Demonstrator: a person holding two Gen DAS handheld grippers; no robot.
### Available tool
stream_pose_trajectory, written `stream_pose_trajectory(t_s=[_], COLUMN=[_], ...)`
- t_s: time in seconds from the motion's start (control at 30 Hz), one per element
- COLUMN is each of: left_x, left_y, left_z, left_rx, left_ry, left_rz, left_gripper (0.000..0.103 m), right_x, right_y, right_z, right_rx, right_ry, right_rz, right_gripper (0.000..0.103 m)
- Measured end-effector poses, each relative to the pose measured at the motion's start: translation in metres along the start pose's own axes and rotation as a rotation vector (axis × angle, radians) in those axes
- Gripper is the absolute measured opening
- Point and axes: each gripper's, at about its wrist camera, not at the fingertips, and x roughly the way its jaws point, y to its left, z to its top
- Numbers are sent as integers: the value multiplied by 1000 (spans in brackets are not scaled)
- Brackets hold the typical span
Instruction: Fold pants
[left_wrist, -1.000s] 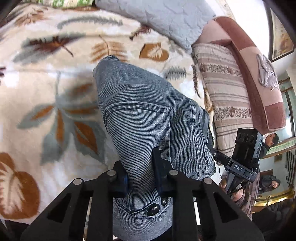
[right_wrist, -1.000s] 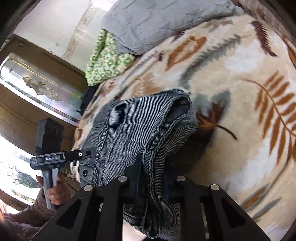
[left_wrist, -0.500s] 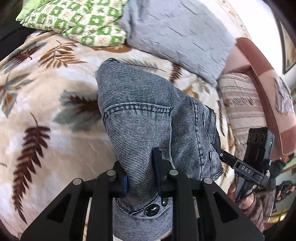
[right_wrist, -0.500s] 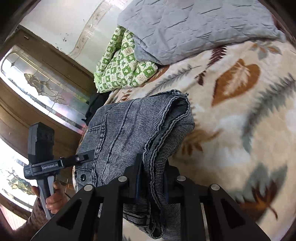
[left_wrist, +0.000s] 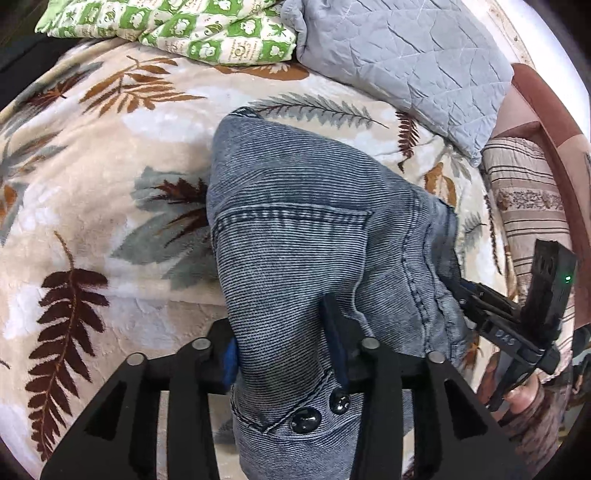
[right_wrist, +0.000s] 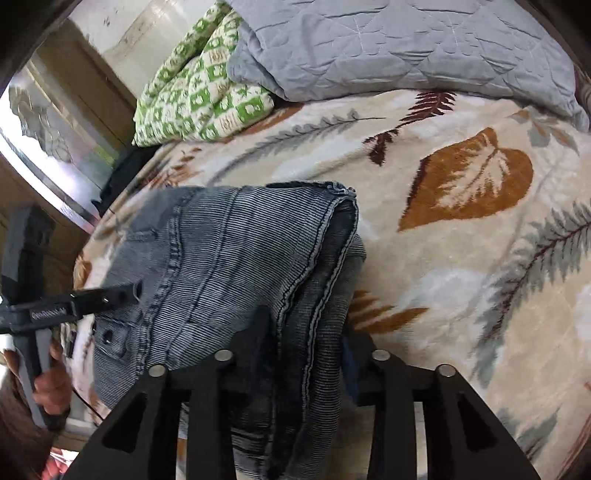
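The folded blue-grey jeans (left_wrist: 314, 221) lie bundled on a beige leaf-print blanket (left_wrist: 110, 184). My left gripper (left_wrist: 279, 325) straddles the waistband end by the two buttons; its jaws are opening and the fabric sits loosely between them. My right gripper (right_wrist: 306, 325) straddles the stacked seam edge of the jeans (right_wrist: 229, 258), jaws also opening around the fabric. Each gripper shows in the other's view: the right gripper (left_wrist: 480, 299) at the jeans' right edge, the left gripper (right_wrist: 122, 293) at their left edge.
A grey quilted cover (left_wrist: 406, 55) and a green checked quilt (left_wrist: 184, 26) lie at the far end of the bed. A striped cushion (left_wrist: 524, 192) stands to the right. A person's hand (right_wrist: 48, 384) holds the left gripper's handle. Bare blanket (right_wrist: 461, 295) extends right of the jeans.
Both grippers carried the jeans toward the quilts and lowered them onto the blanket. Both pairs of jaws, pinched tight on the fabric before, now stand clearly wider.
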Motion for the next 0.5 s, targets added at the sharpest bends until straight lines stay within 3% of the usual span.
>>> stream_pose_trajectory(t_s=[0.07,0.13,0.23,0.37,0.43,0.5], left_x=[-1,-5,-18,-45,-54,-64], left_y=[1,2,4,-4,-12,-21], left_z=[-2,-4,-8,-28,-43,-66], left_rx=[7,11,-4,8,30,53], left_ry=[-14,-27,-42,-127,-164,-214], left_rz=[38,69,103,238,307,351], left_gripper=[56,58,58,63,67,69], right_x=[-1,-5,-23,-60,-77,-97], right_y=[-4,-10,-10,9,23,41], right_z=[-1,-1,-3,-8,-16,-31], right_rx=[-4,14,44,16,-1,-20], right_ry=[-6,-8,-21,-46,-47,-66], right_rz=[-17,-28,-44,-89,-148,-227], right_gripper=[43,50,50,53,78,88])
